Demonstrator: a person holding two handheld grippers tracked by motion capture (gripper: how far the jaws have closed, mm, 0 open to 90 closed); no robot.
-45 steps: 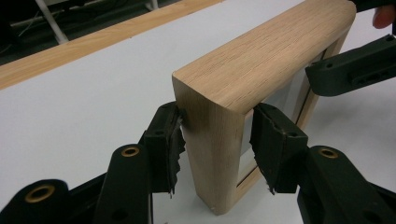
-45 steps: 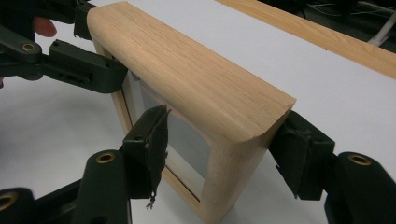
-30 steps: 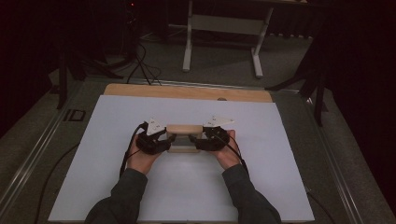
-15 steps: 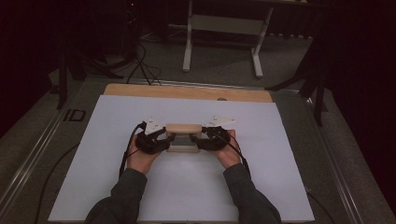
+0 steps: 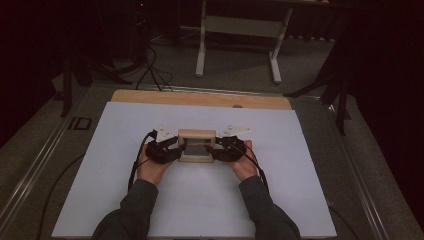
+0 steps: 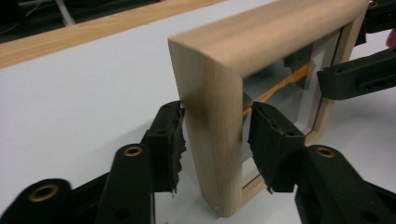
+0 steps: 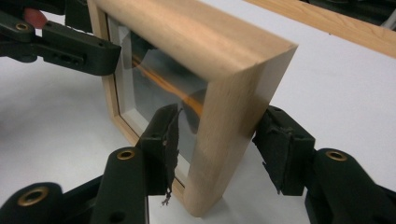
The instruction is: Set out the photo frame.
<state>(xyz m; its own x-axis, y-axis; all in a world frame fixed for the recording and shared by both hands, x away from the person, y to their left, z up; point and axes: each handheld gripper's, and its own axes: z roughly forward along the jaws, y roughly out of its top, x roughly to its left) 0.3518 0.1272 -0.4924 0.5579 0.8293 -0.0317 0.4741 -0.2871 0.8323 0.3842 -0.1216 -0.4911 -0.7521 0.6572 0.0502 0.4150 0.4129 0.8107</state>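
While both hands stay put mid-board, left gripper (image 6: 212, 135) and right gripper (image 7: 217, 140) straddle the wooden frame's (image 5: 197, 145) uprights, jaws slightly agape—grip apparently not yet complete.

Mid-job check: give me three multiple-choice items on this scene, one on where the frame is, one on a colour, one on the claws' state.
1. Where does the wooden frame stand?
A. on the white board, between the two claws
B. on the floor beside the table
C. at the board's far left corner

2. What colour is the frame's wood?
A. dark brown
B. pale natural wood
C. painted red

3. How do the claws stand to the frame?
A. both lie far off it
B. one holds it from above
C. each straddles one upright side

Key:
1 A, the high view shows it mid-board between the left claw and the right claw.
2 B, the gripper views show light grain.
3 C, each claw's jaws flank a side piece; whether they press on it is unclear.
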